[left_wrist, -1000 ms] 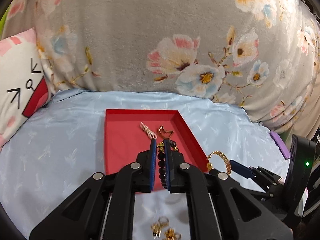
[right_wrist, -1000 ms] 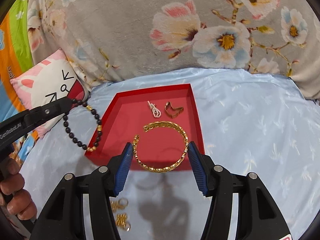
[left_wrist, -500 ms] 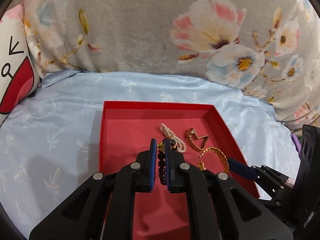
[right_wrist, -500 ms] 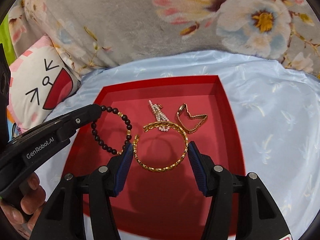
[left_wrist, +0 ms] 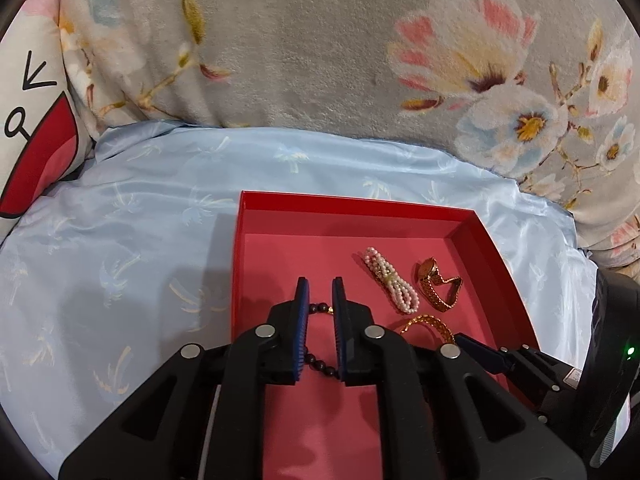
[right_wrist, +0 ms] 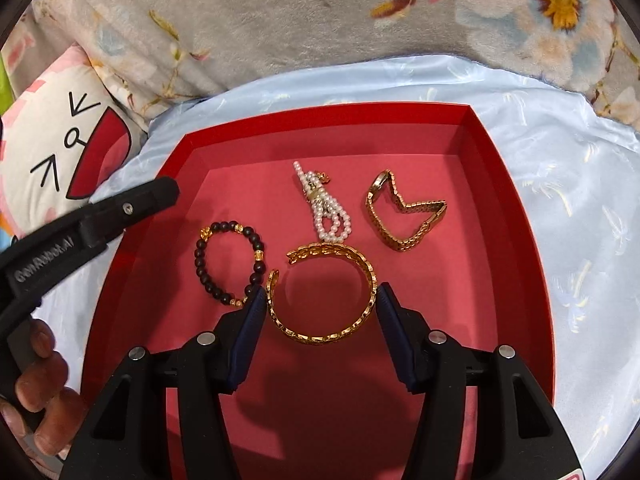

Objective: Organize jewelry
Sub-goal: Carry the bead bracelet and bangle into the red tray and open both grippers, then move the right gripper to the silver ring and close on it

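Left gripper (left_wrist: 319, 294) tilted downward, jaws opening over beaded bracelet (right_wrist: 229, 263); right gripper (right_wrist: 321, 306) clamped on gold bangle (right_wrist: 323, 293).

Black left gripper (left_wrist: 319, 294), blue-padded jaws, silver screws.

Red tray (right_wrist: 500, 184), mid-frame: dark bead bracelet (right_wrist: 228, 264) flat at left; gold chain bangle (right_wrist: 324, 292) centre; pearl strand (right_wrist: 328, 208) above it; gold watch (right_wrist: 404, 216) upper right.
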A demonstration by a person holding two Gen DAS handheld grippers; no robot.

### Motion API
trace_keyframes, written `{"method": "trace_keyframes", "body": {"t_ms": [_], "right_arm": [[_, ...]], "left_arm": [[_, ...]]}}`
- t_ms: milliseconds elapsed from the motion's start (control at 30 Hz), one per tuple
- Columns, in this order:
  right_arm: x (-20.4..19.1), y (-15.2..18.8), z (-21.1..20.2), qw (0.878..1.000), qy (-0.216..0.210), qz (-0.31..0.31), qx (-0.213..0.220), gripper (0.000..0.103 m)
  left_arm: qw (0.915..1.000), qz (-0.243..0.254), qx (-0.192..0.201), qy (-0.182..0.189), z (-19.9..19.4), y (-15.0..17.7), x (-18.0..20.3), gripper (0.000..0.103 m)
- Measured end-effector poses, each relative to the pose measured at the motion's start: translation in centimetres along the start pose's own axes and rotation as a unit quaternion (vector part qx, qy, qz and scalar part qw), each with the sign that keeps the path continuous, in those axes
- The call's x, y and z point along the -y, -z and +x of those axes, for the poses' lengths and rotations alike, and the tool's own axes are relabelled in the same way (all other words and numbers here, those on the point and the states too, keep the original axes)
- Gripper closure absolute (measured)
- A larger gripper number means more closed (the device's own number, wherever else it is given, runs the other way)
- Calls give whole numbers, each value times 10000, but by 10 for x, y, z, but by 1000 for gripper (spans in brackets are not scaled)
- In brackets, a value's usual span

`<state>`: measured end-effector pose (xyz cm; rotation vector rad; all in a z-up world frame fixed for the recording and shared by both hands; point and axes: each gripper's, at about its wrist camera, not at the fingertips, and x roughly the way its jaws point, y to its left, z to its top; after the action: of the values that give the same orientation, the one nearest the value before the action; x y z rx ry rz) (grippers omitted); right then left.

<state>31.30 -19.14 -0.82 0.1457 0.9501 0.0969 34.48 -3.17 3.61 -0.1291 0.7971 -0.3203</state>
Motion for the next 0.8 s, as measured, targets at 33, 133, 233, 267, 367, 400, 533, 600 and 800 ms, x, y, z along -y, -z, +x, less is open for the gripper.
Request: {"method": "trace_keyframes", "body": {"t_ms": [33,133,233,267,367,400,533,600,800], "right_arm": [[-1,1,1,10000,19,-9,-21,47],[-1,0,0,10000,72,-13,52,46],[1,2,-7,9997,139,4,183,43],[3,4,-12,9995,157,37,256,43],[6,9,-33,9989,140,87,435,43],[6,10,-39,9987,135,96,484,43],[12,29,-76,9975,80,167,684,43],[15,43,-96,9970,37,234,742,43],[27,100,-148,9957,-48,448,809,43]], "left_arm": [[10000,-22,17,5,-2,0,0,88],[9999,-82,92,13,-11,0,-3,85],[9998,-10,185,-57,-21,2,-2,84],[9997,25,227,-90,-27,4,-1,84],[9995,-3,304,-54,-43,7,-3,84],[9994,-17,334,-44,-49,9,-3,84],[9990,-46,438,-20,-74,20,-4,80],[9988,-54,492,10,-90,30,-4,76],[9985,109,527,-77,-133,74,4,72]]}}
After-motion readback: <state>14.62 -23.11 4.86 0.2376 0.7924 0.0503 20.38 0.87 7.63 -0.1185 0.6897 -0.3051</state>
